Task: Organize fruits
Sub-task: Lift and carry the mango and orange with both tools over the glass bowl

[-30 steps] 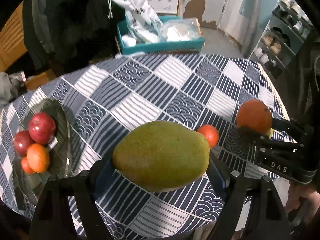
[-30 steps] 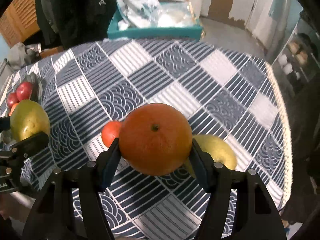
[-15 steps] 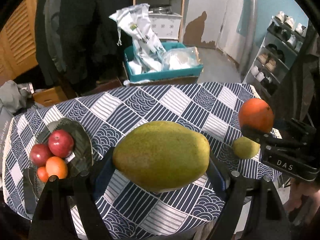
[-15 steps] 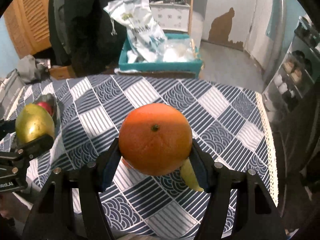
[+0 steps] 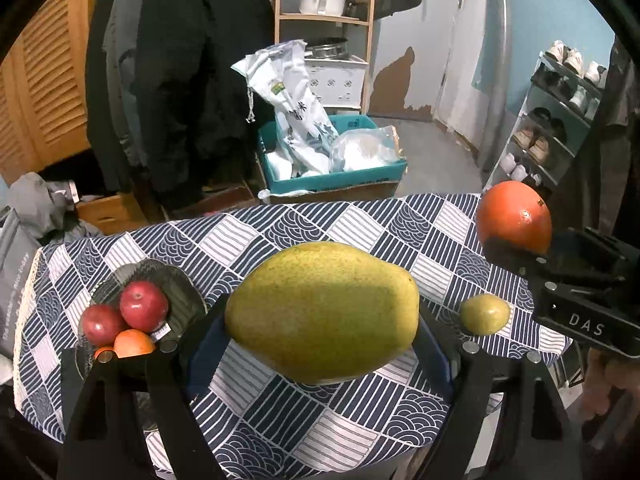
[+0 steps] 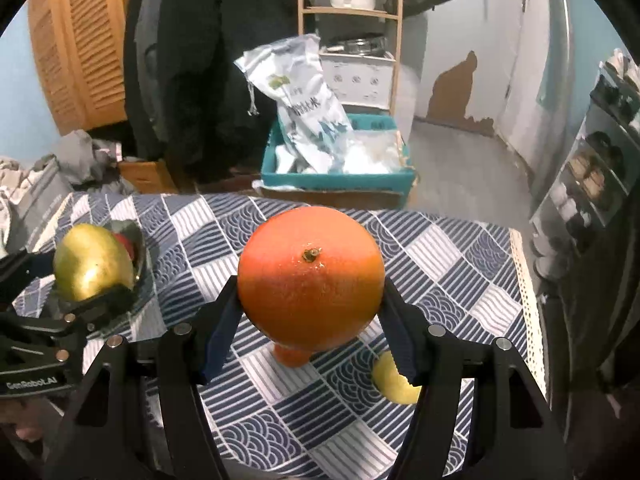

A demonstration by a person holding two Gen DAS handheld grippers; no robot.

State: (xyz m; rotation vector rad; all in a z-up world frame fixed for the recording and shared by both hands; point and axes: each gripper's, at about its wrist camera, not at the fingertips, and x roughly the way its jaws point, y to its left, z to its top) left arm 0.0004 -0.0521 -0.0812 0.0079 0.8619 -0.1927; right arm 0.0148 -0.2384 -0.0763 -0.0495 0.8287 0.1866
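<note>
My left gripper (image 5: 322,344) is shut on a large green-yellow mango (image 5: 322,312), held above the table; the mango also shows in the right wrist view (image 6: 94,266). My right gripper (image 6: 310,326) is shut on a big orange (image 6: 311,278), also seen in the left wrist view (image 5: 514,216), held above the table's right side. A dark glass plate (image 5: 182,296) at the table's left holds two red apples (image 5: 143,306) and small orange fruits (image 5: 134,343). A small yellow-green fruit (image 5: 485,314) and a small orange fruit (image 6: 291,355) lie on the table below the orange.
The round table has a blue and white patterned cloth (image 5: 352,224). Behind it stand a teal crate (image 5: 332,178) with white bags, a wooden shelf (image 5: 324,20), hanging dark coats and a shoe rack (image 5: 560,112) at the right. The right table edge (image 6: 524,300) is close.
Both grippers have risen and pulled back with their fruits still held. The table now looks smaller and lower, and more of the room shows.
</note>
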